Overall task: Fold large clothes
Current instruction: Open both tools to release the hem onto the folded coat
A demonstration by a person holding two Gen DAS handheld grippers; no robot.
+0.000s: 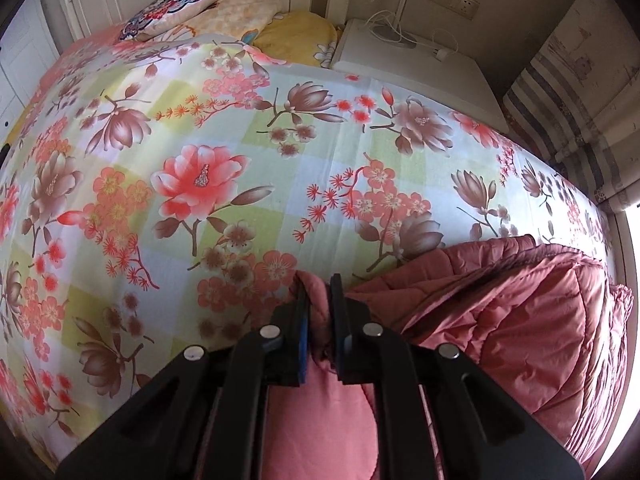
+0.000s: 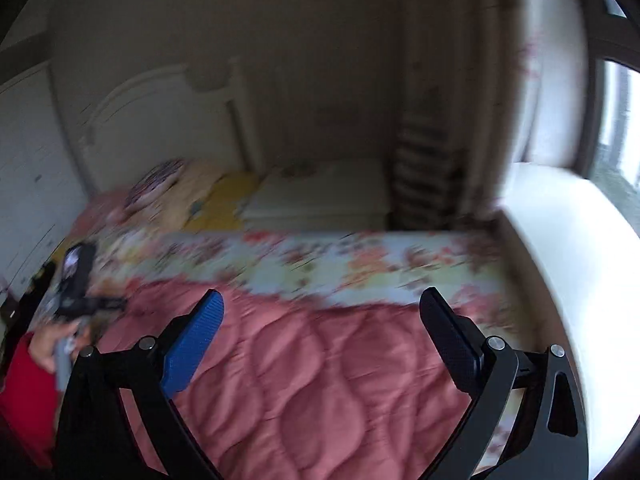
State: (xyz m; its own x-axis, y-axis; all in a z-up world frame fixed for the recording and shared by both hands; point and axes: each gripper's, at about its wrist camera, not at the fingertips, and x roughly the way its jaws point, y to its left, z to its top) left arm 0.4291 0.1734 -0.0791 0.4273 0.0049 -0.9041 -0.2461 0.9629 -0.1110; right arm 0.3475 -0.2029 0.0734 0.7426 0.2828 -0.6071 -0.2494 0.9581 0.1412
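A pink quilted coat (image 1: 520,320) lies on the near right part of the floral bed sheet (image 1: 224,168). My left gripper (image 1: 319,284) is shut on a fold of the coat's edge, pinched between the two fingers. In the blurred right wrist view the coat (image 2: 320,380) spreads flat under my right gripper (image 2: 320,300), which is open wide and empty above it. The left gripper (image 2: 80,300) also shows there at the far left, held by a hand in a red sleeve.
Pillows (image 1: 180,8) lie at the head of the bed by a white headboard (image 2: 160,120). A white bedside cabinet (image 1: 412,64) with a cable stands beyond the bed. A curtain (image 1: 568,92) and a bright window sill (image 2: 580,280) are on the right.
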